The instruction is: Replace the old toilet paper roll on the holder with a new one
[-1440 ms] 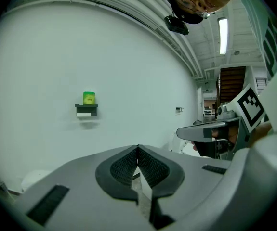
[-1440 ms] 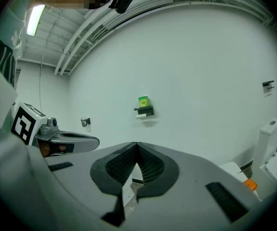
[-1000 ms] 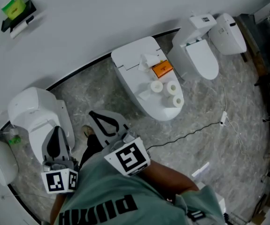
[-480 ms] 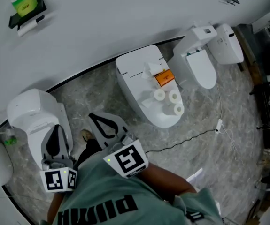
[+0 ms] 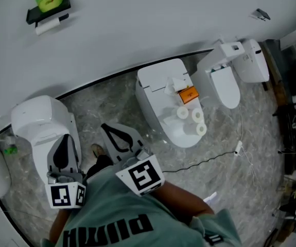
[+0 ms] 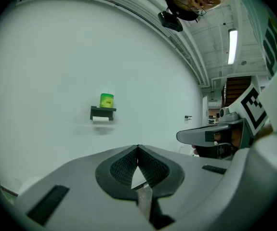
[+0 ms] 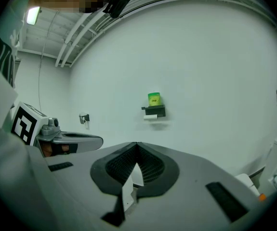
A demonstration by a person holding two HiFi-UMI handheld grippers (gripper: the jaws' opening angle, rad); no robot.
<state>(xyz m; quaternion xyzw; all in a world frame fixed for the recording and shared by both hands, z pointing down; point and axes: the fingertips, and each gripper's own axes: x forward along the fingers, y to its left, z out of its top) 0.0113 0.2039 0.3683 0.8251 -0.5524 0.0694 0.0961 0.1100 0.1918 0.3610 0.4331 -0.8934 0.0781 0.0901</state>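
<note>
Hanging beneath the black holder (image 5: 33,16), the white roll (image 5: 48,27) looks slim; left tool (image 6: 138,150) and right tool (image 7: 137,147) sit closed, empty.

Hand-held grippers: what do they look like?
The left hand-held gripper and the right hand-held gripper are pale grey, tapering into two jaws lined with black ribbed pads. Each carries a white cube with black square markers. The person wears a grey-green shirt with black lettering.

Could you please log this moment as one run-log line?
left gripper: shut, empty | right gripper: shut, empty | wall holder: roll mounted | three spare rolls: on toilet
</note>
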